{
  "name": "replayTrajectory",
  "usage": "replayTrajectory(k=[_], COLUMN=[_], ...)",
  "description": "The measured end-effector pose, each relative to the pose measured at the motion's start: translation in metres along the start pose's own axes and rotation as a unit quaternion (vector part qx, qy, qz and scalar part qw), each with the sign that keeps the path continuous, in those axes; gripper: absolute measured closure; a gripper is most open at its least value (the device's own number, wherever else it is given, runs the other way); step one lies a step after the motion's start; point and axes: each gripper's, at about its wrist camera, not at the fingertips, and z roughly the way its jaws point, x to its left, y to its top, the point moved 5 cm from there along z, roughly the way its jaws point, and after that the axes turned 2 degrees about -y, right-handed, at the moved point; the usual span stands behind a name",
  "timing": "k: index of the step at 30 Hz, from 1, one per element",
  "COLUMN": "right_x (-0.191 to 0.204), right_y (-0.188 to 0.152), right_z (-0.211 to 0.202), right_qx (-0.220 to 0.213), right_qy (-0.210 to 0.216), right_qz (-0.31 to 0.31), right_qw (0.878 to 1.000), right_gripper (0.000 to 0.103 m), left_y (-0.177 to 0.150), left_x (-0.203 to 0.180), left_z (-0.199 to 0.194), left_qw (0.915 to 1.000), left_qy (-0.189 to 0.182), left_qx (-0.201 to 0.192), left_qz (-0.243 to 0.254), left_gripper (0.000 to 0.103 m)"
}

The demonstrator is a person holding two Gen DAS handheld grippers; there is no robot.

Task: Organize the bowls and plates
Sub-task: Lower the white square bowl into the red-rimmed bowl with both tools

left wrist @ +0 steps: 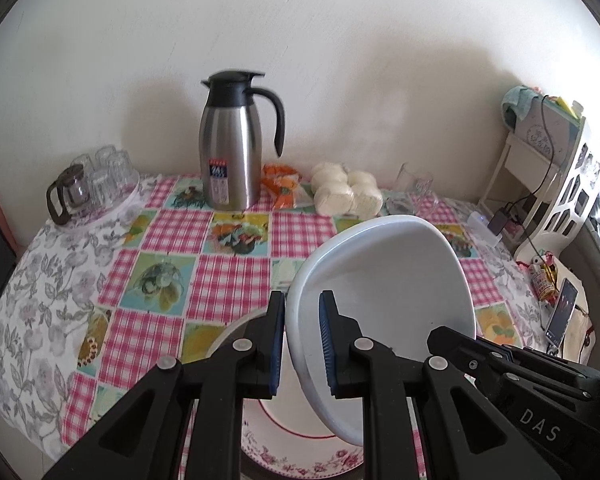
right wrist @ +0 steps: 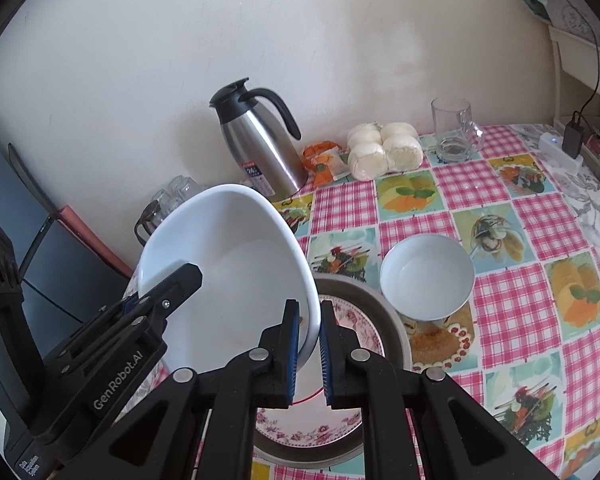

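Both grippers pinch one large white bowl (left wrist: 384,280) by its rim, from opposite sides. Left gripper (left wrist: 300,344) has the rim edge-on betw. its blue pads, jaws pressed nearly together on it. Right gripper (right wrist: 309,350) does the same on the far side of the rim, seen close in the right wrist view, jaws likewise clamped on the thin wall.

Bowl is off the table, tilted steeply: opening faces toward the cameras and somewhat up, base toward the wall. In the left wrist view its rim reads as a tall oval, long axis running from low near the grippers up and away toward the back of the table.

Directly under it, at the near edge of the table (right wrist: 540,264), sits a floral plate (right wrist: 352,324) w/ red rim line and pink flowers, resting in a grey dish (right wrist: 396,320). Bowl's lower rim hangs over the plate; contact can't be told.

Small white bowl (right wrist: 427,276) stands upright just beside the grey dish, on its right, opening up.

Along the back edge by the wall: steel thermos jug (left wrist: 230,152) w/ black lid and handle, orange packet (left wrist: 282,184), bag of white buns (left wrist: 346,194), clear glass mug (right wrist: 454,130). Back-left corner: tray of upturned glasses (left wrist: 104,172) w/ a small glass teapot (left wrist: 70,192).

Checked pink cloth w/ food prints covers the table.
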Motion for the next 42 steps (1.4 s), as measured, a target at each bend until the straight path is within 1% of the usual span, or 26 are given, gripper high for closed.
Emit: replayTrajectory(k=[6, 10, 16, 26, 32, 42], right_x=[-0.002, -0.003, -0.002, -0.003, -0.008, -0.011], right_y=[-0.011, -0.019, -0.025, -0.032, -0.038, -0.04], right_z=[0.02, 0.031, 0.039, 0.05, 0.061, 0.069], right_qx=[0.032, 0.053, 0.073, 0.1, 0.125, 0.133], right_qy=[-0.009, -0.017, -0.021, -0.028, -0.026, -0.028], right_qz=[-0.003, -0.003, -0.004, 0.001, 0.014, 0.02], right_qw=[0.999, 0.998, 0.997, 0.995, 0.992, 0.99], right_gripper=[0.091, 0.091, 0.09, 0.089, 0.089, 0.088], left_y=[-0.015, -0.019, -0.026, -0.034, -0.039, -0.043], left_x=[0.007, 0.01, 0.014, 0.016, 0.018, 0.022], left_z=[0.019, 0.023, 0.032, 0.042, 0.05, 0.059], left_qw=[0.999, 0.9984, 0.9967, 0.9941, 0.9923, 0.9904], left_qy=[0.009, 0.017, 0.021, 0.024, 0.025, 0.025], left_qx=[0.042, 0.054, 0.078, 0.105, 0.121, 0.135], left_qz=[-0.01, -0.009, -0.01, -0.009, -0.01, -0.019], left_gripper=[0.085, 0.085, 0.085, 0.085, 0.084, 0.083])
